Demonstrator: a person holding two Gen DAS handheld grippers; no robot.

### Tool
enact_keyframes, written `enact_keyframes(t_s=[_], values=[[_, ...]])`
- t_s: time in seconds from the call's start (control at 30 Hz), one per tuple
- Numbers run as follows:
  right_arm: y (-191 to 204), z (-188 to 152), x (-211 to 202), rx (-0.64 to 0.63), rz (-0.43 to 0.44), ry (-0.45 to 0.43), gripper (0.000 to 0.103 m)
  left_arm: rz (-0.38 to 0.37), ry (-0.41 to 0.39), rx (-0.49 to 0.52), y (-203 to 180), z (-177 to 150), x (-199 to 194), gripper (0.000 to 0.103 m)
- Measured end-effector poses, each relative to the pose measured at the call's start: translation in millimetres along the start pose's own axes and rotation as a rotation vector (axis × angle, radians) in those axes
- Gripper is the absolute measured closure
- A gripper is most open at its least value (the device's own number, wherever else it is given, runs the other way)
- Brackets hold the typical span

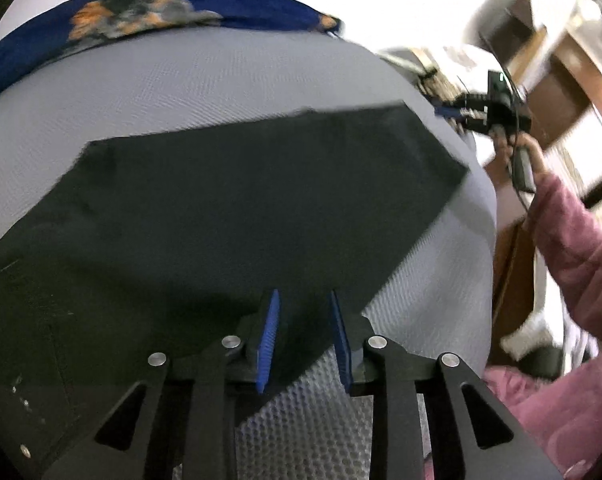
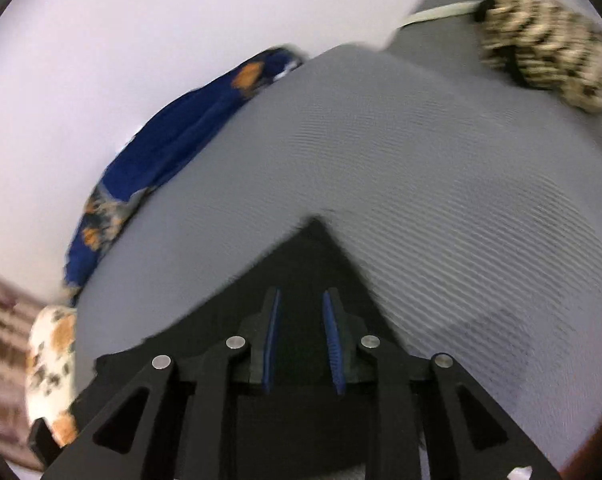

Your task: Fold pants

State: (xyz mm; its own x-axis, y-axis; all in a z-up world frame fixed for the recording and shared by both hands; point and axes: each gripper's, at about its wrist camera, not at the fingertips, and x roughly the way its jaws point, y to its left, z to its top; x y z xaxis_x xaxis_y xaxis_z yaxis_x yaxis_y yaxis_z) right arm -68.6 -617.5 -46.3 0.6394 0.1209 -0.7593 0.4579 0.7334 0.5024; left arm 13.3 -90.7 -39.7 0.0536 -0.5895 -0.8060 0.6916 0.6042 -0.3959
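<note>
Black pants lie flat, folded into a broad dark panel, on a grey textured bed surface. My left gripper hovers over their near right edge; its blue pads stand apart with nothing pinched between them. In the right wrist view a pointed corner of the pants lies just beyond my right gripper, whose jaws are open with a clear gap above the fabric. From the left wrist view the right gripper appears blurred past the pants' far right corner, held by a hand in a pink sleeve.
A blue and orange patterned cloth runs along the far edge of the bed. A leopard-print item sits at one corner, and a white cloth with orange spots at another. Wooden furniture stands beyond the right edge.
</note>
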Motion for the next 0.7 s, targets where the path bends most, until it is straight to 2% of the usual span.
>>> enact_keyframes(t_s=[0.23, 0.47, 0.63, 0.67, 0.7], values=[[2, 42, 56, -0.074, -0.053, 0.116, 0.082, 0.093, -0.068, -0.165, 32, 10, -4, 0.075], [1, 47, 76, -0.117, -0.054, 0.162, 0.082, 0.141, -0.067, -0.253, 58, 15, 5, 0.075], [1, 40, 76, -0.147, -0.009, 0.192, 0.082, 0.159, -0.070, -0.276, 68, 18, 9, 0.075], [0, 38, 74, -0.152, -0.006, 0.192, 0.084, 0.161, -0.068, -0.279, 68, 21, 12, 0.075], [1, 36, 74, -0.161, -0.010, 0.193, 0.093, 0.163, -0.067, -0.283, 69, 22, 14, 0.075]])
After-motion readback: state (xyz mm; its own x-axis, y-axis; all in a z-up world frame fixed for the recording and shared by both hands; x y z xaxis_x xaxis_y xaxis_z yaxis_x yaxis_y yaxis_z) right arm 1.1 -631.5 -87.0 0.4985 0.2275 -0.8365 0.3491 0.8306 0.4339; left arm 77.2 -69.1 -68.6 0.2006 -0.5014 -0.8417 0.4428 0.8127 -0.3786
